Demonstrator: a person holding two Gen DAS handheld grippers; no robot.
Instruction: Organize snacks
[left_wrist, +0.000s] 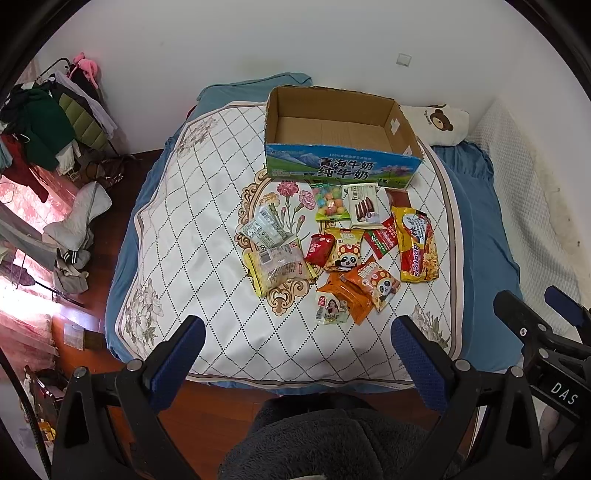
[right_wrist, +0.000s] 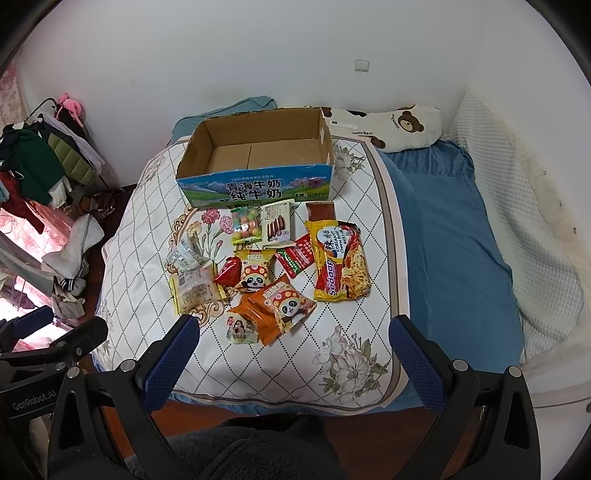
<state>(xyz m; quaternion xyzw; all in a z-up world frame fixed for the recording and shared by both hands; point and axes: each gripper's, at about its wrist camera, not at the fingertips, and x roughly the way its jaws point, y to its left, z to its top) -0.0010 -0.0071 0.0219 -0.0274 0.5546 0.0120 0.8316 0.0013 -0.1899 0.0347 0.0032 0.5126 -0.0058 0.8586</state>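
Cardboard box (left_wrist: 334, 129) sits empty at twelve o'clock on the bed (left_wrist: 184, 221), snack packets (left_wrist: 343, 251) heaped just before it, unobstructed, while I hold my left hand-held gripper (left_wrist: 297, 332) and right hand-held gripper (right_wrist: 293, 332) wide, both empty.

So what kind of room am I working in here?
Most likely a bedroom: the snacks and cardboard box sit on a bed with a teddy-bear pillow by the wall, and a rack of hanging clothes stands to the left.
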